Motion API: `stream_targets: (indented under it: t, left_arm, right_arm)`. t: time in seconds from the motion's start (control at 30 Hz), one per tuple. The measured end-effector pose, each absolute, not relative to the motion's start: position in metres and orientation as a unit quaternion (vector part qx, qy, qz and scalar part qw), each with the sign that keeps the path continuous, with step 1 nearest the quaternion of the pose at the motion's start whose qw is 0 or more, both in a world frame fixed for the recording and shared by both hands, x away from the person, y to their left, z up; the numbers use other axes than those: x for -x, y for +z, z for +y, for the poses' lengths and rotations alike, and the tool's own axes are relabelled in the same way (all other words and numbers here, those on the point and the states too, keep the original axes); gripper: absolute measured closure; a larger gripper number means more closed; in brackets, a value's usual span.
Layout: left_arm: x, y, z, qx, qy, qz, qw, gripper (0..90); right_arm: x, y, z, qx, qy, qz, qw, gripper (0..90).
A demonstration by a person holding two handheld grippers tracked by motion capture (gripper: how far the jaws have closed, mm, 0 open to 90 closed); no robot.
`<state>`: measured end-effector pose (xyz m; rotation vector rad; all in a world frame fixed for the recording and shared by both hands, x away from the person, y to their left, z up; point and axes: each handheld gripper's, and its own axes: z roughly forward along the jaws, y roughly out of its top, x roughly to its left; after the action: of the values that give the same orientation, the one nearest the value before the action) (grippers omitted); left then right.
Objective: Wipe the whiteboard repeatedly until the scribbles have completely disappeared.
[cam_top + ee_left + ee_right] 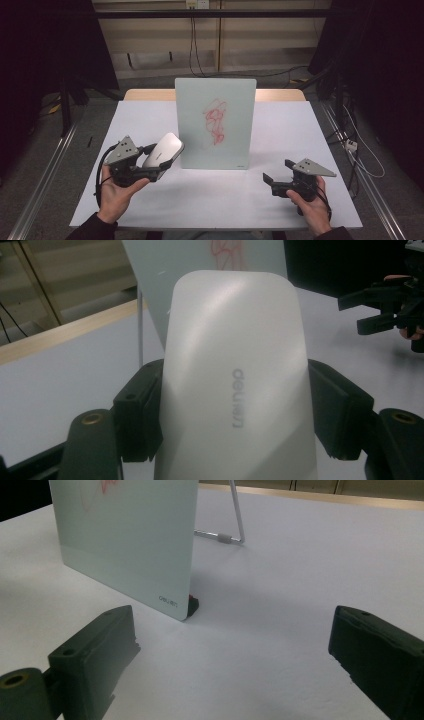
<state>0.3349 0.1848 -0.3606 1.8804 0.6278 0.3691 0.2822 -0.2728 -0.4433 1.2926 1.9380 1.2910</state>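
Observation:
A pale glass whiteboard (231, 100) stands upright at the middle of the white table (285, 130), with red scribbles (216, 122) on its face. My left gripper (161, 162) is to the left of the board, shut on a white oblong eraser (165, 149). In the left gripper view the eraser (232, 375) sits clamped between both black jaws and bears a faint grey logo. My right gripper (276, 170) hovers open to the right of the board's lower corner, with nothing between its jaws. The right gripper view shows the board's bottom corner (125, 540) just ahead and bare table between the jaws.
A metal wire stand (235, 520) props the board from behind. A wooden strip (280, 95) runs along the table's far edge. Cables hang on the back wall and lie on the floor at the right. Dark curtains flank both sides.

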Motion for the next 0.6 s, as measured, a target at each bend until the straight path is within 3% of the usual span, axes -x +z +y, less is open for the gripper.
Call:
stream_targets:
  t: [0.6]
  left_arm:
    - [-0.343,-0.350,0.146,-0.812,0.201,0.206,0.507,31.0]
  right_arm:
    - [-0.282,-0.443,-0.274,-0.476,0.476,0.701,0.236,4.9]
